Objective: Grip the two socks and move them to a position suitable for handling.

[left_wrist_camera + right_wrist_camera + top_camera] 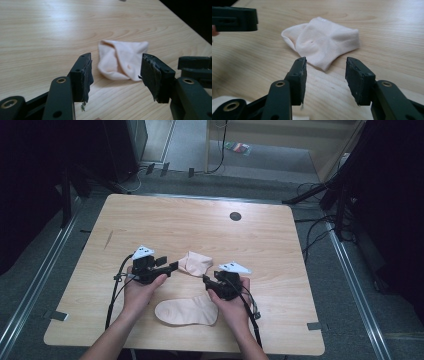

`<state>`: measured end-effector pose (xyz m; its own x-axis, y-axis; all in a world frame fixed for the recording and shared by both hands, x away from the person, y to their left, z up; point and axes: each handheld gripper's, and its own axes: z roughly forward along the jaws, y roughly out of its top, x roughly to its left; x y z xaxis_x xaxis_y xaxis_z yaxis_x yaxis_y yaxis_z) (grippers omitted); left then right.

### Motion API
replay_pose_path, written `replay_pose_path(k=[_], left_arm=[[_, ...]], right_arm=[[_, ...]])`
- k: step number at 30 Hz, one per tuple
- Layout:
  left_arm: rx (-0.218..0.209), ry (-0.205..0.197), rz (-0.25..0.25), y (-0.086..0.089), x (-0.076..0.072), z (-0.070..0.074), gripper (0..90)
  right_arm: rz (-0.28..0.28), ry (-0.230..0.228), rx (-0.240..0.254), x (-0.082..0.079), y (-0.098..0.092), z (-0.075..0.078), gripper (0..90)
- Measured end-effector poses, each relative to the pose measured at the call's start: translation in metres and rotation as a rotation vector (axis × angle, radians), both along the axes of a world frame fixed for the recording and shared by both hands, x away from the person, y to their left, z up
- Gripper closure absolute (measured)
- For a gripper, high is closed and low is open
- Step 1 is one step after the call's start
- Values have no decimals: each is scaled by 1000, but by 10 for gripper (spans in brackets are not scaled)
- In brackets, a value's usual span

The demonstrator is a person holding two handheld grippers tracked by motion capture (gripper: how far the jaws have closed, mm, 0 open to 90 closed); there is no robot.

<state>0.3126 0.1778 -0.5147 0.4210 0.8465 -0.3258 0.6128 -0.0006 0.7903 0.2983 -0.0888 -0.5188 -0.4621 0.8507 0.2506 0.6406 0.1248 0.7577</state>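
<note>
Here, folded sock (195,264) on table (200,220) between both claws, left claw (173,266) and right claw (205,280) open, empty, flat sock (187,312) nearer

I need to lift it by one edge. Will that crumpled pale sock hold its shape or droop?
The crumpled sock looks like soft knit, folded over itself, so it will probably droop. It seems light and thin. Pushed across the wooden table, it would likely bunch rather than slide.

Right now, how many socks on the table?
2. A folded sock lies between the two hand-held grippers, ahead of their open jaws and touching neither. A flat sock lies nearer the table's front edge, between the person's forearms. None looks hidden.
</note>
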Motion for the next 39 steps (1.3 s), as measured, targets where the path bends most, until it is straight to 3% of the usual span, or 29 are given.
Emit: replay_pose_path(k=[1,6,11,14,16,17,18,19,20,21,23,27,28,29,30,31,32,33,34,35,36,37,38,39], left_arm=[[5,14,5,4,3,-3,445],[33,44,-10,1,16,-13,475],[60,93,-30,-9,31,-23,478],[73,103,-35,-15,34,-25,489],[121,91,-47,-24,35,-26,564],[134,82,-44,-26,35,-26,632],[134,82,-44,-26,35,-26,697],[158,78,-52,-28,36,-26,792],[185,60,-68,-29,35,-26,874],[185,60,-68,-29,35,-26,899],[226,8,-87,-26,31,-22,900],[308,-84,-68,-12,23,-14,900],[308,-84,-68,-12,23,-14,900],[358,-140,-60,-5,20,-10,900],[358,-140,-60,-5,20,-10,900],[406,-225,-63,-3,12,-6,900],[406,-225,-63,-3,12,-6,900],[468,-311,-81,-7,3,-6,900],[508,-348,-94,-10,-2,-7,900],[516,-375,-108,-12,-6,-8,900],[516,-375,-108,-12,-6,-8,900],[457,-375,-162,-11,-11,-12,900],[457,-375,-162,-11,-11,-12,900],[413,-356,-186,-7,-14,-16,900]], right_arm=[[-6,26,-22,11,7,-3,520],[-18,54,-74,30,21,-11,508],[-8,41,-133,39,34,-16,524],[-11,40,-162,40,38,-18,564],[-14,6,-219,39,42,-22,670],[-12,0,-228,38,42,-22,734],[-12,0,-228,38,42,-22,734],[-3,-6,-236,37,41,-22,831],[0,-6,-236,37,40,-21,843],[3,-4,-229,37,39,-21,848],[12,2,-204,36,32,-19,853],[-7,-11,-166,34,5,-8,854],[-6,-21,-157,33,-2,-5,855],[-4,-34,-153,33,-10,-2,855],[-4,-34,-153,33,-10,-2,855],[40,-55,-129,31,-22,3,855],[70,-78,-130,29,-26,5,855],[87,-109,-155,27,-27,6,854],[106,-136,-182,25,-28,7,853],[119,-153,-196,24,-28,7,850],[132,-159,-207,24,-29,6,846],[133,-159,-232,24,-29,4,837],[133,-159,-232,24,-29,4,837],[119,-139,-239,26,-32,-1,808]])
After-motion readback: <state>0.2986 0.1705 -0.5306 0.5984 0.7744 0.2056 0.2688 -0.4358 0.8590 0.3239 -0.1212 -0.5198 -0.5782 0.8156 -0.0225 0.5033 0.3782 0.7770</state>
